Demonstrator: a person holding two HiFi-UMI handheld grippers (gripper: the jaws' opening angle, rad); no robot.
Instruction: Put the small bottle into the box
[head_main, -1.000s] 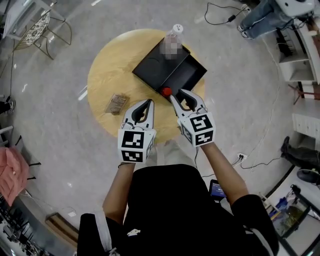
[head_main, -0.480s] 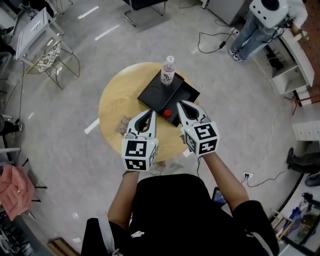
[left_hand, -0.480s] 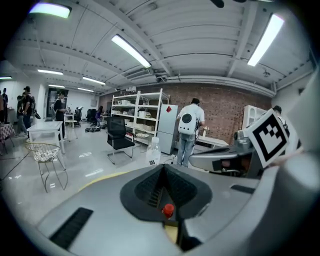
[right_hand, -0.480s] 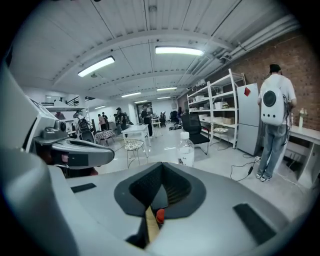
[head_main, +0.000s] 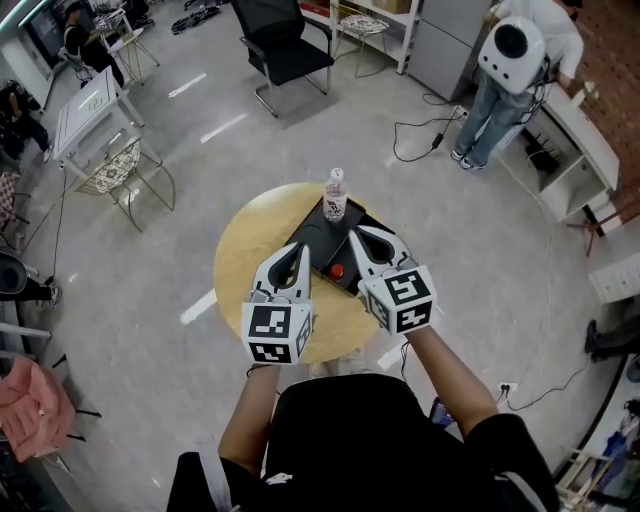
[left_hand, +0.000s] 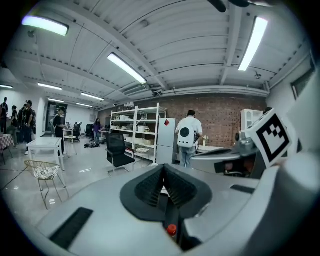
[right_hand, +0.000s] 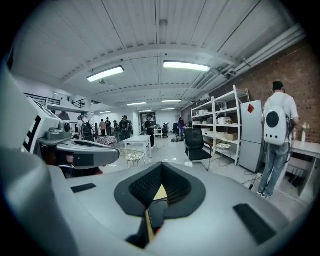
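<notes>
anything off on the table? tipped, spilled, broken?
Nothing stands out. The clear bottle stands upright at the far edge of the black box. A small red-capped thing sits on the box's near part. No spill shows on the round table. The left gripper and right gripper hang above it, shut and empty.

Left tongs (head_main: 300, 246) and right tongs (head_main: 352, 233) hover by the black box (head_main: 322, 238).
</notes>
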